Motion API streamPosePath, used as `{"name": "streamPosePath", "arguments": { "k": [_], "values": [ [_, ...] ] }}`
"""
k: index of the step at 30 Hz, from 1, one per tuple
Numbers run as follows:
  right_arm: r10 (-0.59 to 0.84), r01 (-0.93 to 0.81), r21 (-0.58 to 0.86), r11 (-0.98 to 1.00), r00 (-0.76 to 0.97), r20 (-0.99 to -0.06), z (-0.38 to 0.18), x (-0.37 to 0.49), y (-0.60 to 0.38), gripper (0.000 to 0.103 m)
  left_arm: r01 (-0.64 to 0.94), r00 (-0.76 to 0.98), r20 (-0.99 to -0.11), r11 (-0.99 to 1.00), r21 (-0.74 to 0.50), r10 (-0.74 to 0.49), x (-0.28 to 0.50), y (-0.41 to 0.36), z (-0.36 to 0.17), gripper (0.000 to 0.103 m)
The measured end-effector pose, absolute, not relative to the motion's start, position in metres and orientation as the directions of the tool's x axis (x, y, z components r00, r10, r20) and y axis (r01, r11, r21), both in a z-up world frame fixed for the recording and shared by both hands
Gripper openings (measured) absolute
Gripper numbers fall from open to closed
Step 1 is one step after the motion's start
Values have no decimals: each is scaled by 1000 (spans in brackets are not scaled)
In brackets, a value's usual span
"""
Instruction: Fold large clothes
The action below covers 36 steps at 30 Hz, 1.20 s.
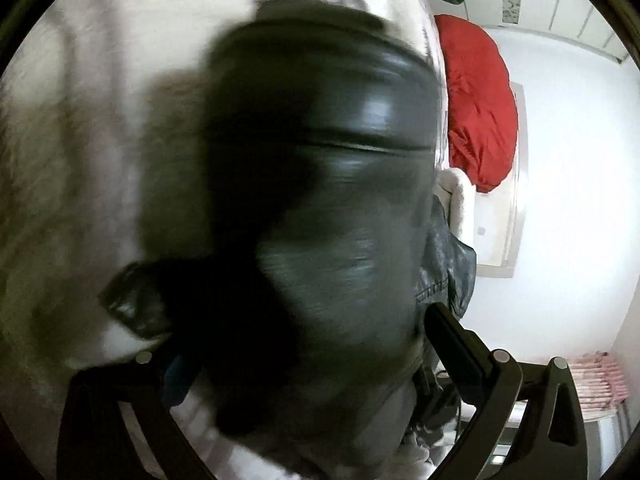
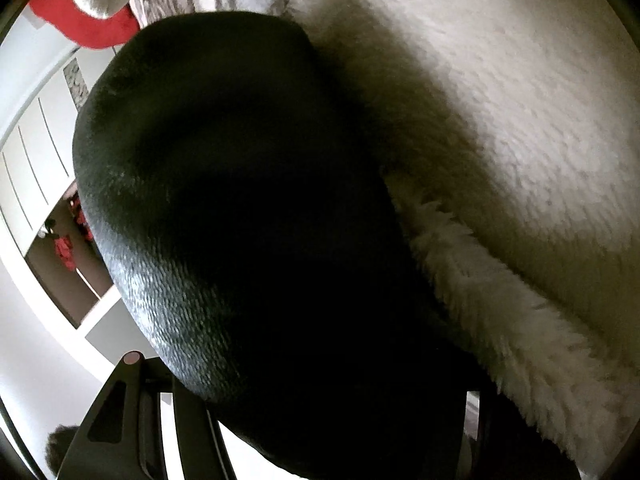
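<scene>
Both jaws stand part open around the black leather jacket (image 1: 320, 168); actual grip cannot be told. Only the left view shows a red garment (image 1: 480, 104) clearly.

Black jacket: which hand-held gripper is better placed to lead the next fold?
Probably right. The black jacket fills the space between the right hand-held gripper fingers, on the white fleece blanket. The left hand-held gripper view is motion-blurred, with jacket between its fingers too, but its grip is unclear.

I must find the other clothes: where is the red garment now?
Left wrist view: the red garment is upper right, beside the black leather jacket. Right wrist view: it is upper left.
</scene>
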State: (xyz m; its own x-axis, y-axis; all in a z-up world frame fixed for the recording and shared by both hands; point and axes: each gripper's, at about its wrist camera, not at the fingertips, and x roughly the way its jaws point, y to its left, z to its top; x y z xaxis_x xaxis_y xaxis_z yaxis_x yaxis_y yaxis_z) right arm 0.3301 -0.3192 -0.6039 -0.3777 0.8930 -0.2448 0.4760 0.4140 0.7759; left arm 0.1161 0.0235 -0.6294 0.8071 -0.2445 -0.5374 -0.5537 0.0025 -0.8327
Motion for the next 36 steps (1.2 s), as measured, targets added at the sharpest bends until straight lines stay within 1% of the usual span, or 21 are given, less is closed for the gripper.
{"name": "streamPosePath", "arguments": {
  "k": [2,3,5,7,9,12,14,19,21,25,27,28,30,36],
  "values": [
    [876,434,786,440,-399,-270,-603,334,-312,71,-565,801,-564,57,-823,-200,122,20,-617,101],
    [870,418,789,450,-404,-282,-602,333,-310,75,-569,798,-574,82,-818,-184,126,18,-612,96],
    [847,346,805,482,-417,-328,-595,334,-300,77,-612,766,-628,145,-778,-137,131,15,-598,59],
    [837,289,819,495,-411,-361,-586,333,-293,75,-618,761,-639,176,-766,-109,143,13,-588,35],
    [834,238,831,504,-384,-396,-573,332,-287,61,-625,752,-653,219,-749,-87,147,14,-570,34],
    [836,188,844,502,-357,-417,-553,331,-281,51,-616,757,-650,258,-744,-68,163,13,-543,32],
    [846,161,860,485,-337,-414,-535,336,-276,48,-599,768,-637,281,-750,-63,168,17,-527,31],
    [877,125,893,433,-286,-385,-488,357,-272,46,-543,798,-598,341,-767,-75,202,24,-494,31],
    [888,114,903,414,-267,-374,-470,369,-272,46,-517,806,-585,374,-770,-89,230,26,-479,31],
    [906,79,916,393,-207,-370,-424,420,-279,46,-458,830,-543,403,-792,-124,288,30,-455,31],
    [914,69,922,382,-177,-365,-398,445,-299,46,-429,842,-522,419,-800,-135,323,30,-445,31],
    [917,64,923,379,-161,-366,-389,462,-301,46,-415,847,-512,426,-804,-141,331,31,-441,31],
    [922,50,926,374,-130,-366,-367,499,-312,46,-376,861,-483,440,-816,-160,374,32,-434,31],
    [922,-10,923,384,-37,-384,-304,650,-337,46,-301,887,-417,439,-846,-196,494,46,-428,31]
  ]
}}
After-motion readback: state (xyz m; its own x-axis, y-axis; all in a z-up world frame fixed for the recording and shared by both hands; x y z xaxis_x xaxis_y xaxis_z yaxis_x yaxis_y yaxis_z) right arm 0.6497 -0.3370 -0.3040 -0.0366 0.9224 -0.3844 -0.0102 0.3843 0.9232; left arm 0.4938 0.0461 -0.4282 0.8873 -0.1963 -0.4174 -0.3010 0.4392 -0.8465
